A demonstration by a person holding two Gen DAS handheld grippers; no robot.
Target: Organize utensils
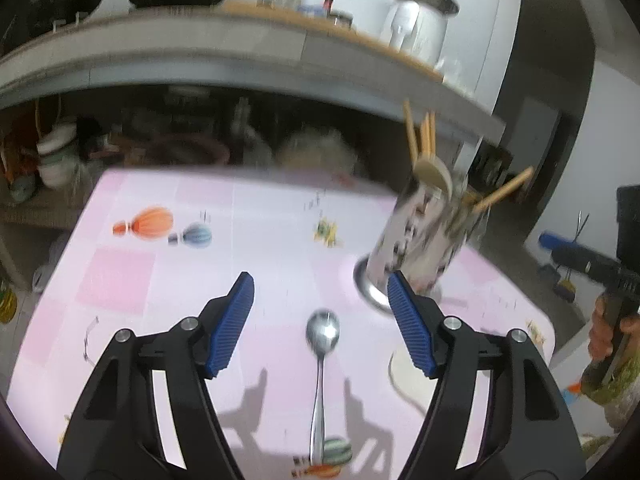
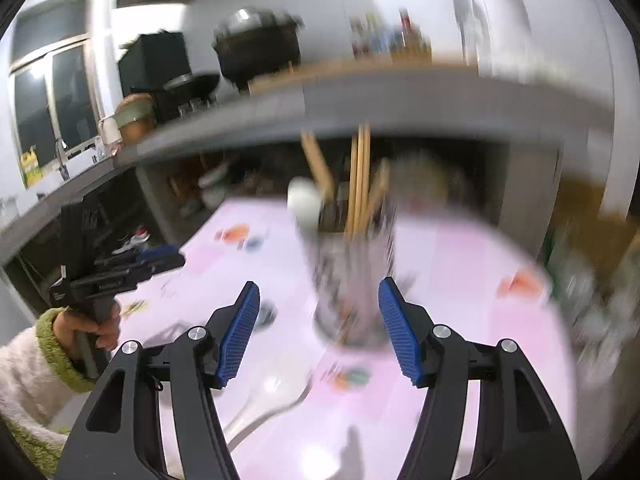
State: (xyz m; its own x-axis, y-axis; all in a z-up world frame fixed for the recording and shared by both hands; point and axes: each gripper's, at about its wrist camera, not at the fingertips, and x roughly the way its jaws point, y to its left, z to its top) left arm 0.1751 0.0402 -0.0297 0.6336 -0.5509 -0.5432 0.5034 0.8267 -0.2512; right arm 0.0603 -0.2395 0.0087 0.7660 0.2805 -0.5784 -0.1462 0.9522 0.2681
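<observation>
A metal spoon [image 1: 322,364] lies on the pink tablecloth [image 1: 200,280], bowl pointing away, between the fingers of my open, empty left gripper [image 1: 320,294]. A shiny metal utensil holder [image 1: 424,236] with wooden chopsticks [image 1: 420,132] and a pale spoon stands at the right, just beyond the right fingertip. In the right wrist view the holder [image 2: 352,276] stands blurred straight ahead of my open, empty right gripper [image 2: 319,300]. A white spoon [image 2: 272,396] lies blurred on the cloth below the left finger.
A grey counter [image 1: 240,52] with pots and jars runs behind the table, with cluttered shelves under it. My left gripper also shows in the right wrist view [image 2: 120,272] at the left, held by a hand in a fleece sleeve. The table edge [image 1: 548,320] falls off at right.
</observation>
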